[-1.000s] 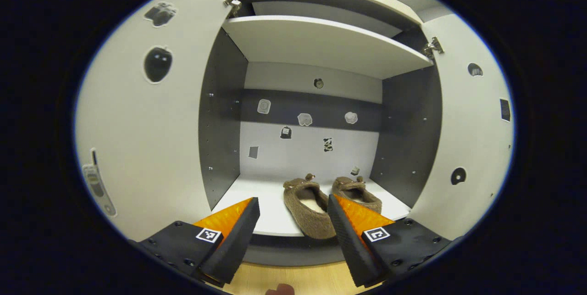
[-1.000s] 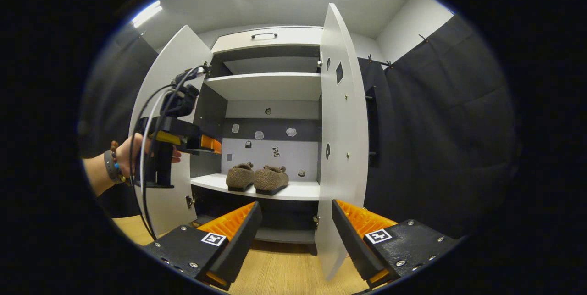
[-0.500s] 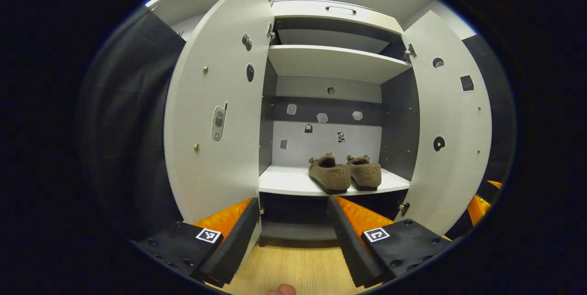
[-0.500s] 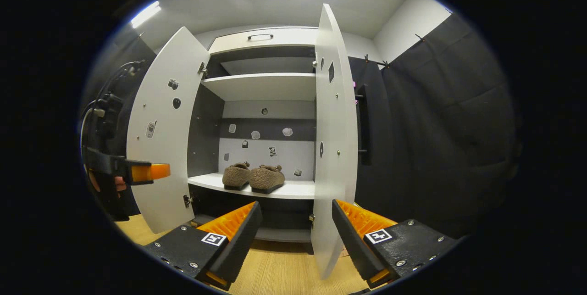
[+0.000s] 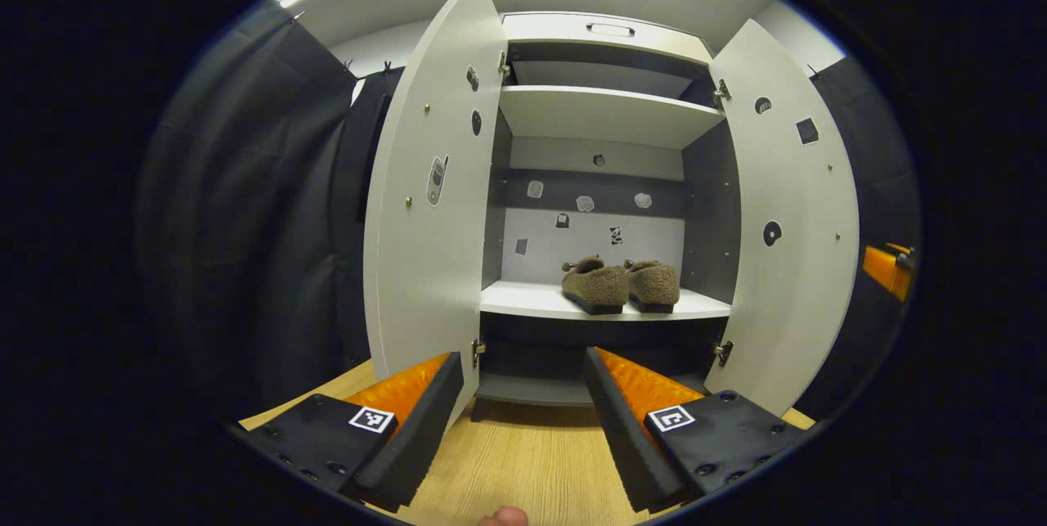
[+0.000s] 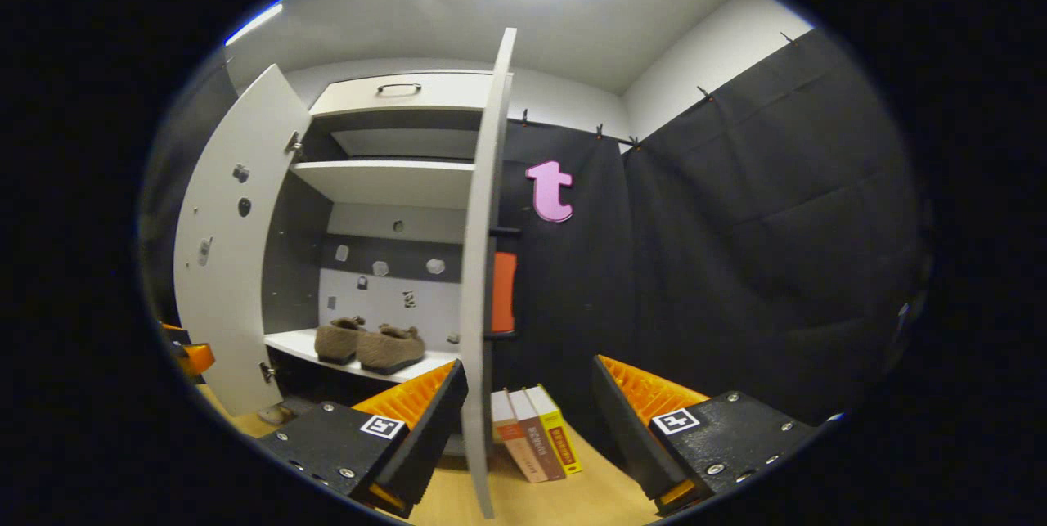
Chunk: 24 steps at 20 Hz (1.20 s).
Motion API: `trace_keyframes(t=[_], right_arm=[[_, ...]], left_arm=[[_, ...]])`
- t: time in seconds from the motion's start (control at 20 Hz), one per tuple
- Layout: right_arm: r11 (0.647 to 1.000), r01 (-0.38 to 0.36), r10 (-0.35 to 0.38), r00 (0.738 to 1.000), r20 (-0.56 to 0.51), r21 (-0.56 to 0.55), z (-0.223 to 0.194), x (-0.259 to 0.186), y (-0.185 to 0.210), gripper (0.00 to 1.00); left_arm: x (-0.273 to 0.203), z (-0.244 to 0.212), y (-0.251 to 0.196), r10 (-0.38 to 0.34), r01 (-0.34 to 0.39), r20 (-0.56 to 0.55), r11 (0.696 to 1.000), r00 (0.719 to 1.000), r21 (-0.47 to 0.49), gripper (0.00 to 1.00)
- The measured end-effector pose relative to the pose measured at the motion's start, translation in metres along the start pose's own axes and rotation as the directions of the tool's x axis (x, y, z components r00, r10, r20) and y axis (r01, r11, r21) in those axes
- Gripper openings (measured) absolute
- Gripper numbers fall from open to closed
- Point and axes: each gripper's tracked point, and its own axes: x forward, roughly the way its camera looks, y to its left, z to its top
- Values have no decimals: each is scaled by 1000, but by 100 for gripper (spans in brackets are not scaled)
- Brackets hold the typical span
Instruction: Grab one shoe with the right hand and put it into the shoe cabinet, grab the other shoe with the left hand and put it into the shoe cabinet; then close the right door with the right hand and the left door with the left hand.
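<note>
Shoes (image 5: 622, 286) sit side by side on the cabinet shelf (image 5: 523, 301), both my grippers gape empty, so next my right gripper (image 6: 523, 415) must push the right door (image 6: 478, 264) closed.

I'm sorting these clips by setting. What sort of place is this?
Probably a staged recording booth, not a lived-in home: black cloth hangs as walls around a white shoe cabinet with both doors open, a pair of brown slippers on its shelf, and books standing on the wooden floor.
</note>
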Motion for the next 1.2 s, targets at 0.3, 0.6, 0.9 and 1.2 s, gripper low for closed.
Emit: trace_keyframes(t=[0.3,0.6,0.9,1.2], right_arm=[[998,47,-48,999,-14,-43,31,56,-31,94],[999,31,-31,1000,-2,-23,37,74,-25,93],[1000,16,-16,1000,-15,-10,36,73,-16,96],[1000,-24,25,1000,-17,11,38,68,11,87]], left_arm=[[1,3,-5,-18,18,16,1000,1000,-14,96],[-2,4,-3,-19,19,25,1000,1000,1,96],[-4,3,0,-34,34,15,999,999,16,96],[-5,-2,-2,-51,51,3,999,999,-8,94]])
